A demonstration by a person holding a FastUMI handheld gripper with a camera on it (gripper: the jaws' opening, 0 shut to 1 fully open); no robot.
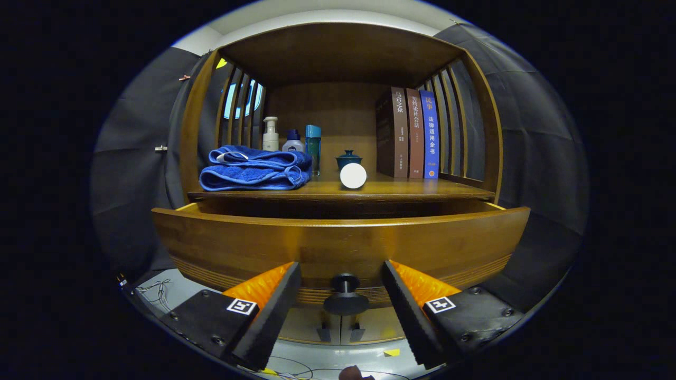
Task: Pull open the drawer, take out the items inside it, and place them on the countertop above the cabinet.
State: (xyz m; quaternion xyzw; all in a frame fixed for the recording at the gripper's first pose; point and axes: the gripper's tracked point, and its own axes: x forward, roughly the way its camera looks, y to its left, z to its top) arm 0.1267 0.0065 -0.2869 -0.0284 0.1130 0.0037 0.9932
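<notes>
The gripper (342, 295) is pointing level and straight ahead, its two fingers (274, 306) standing wide apart in an open stance. Each finger is angling slightly inward toward its tip, the ribbed inner pads (417, 282) facing one another across the gap. Neither finger is pressing on anything, and the tips are hanging at the same height.

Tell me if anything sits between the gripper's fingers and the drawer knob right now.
Nothing visible does. The gripper is open, and the drawer knob sits in the gap between its fingers, touching neither. The drawer is already pulled partly out.
</notes>
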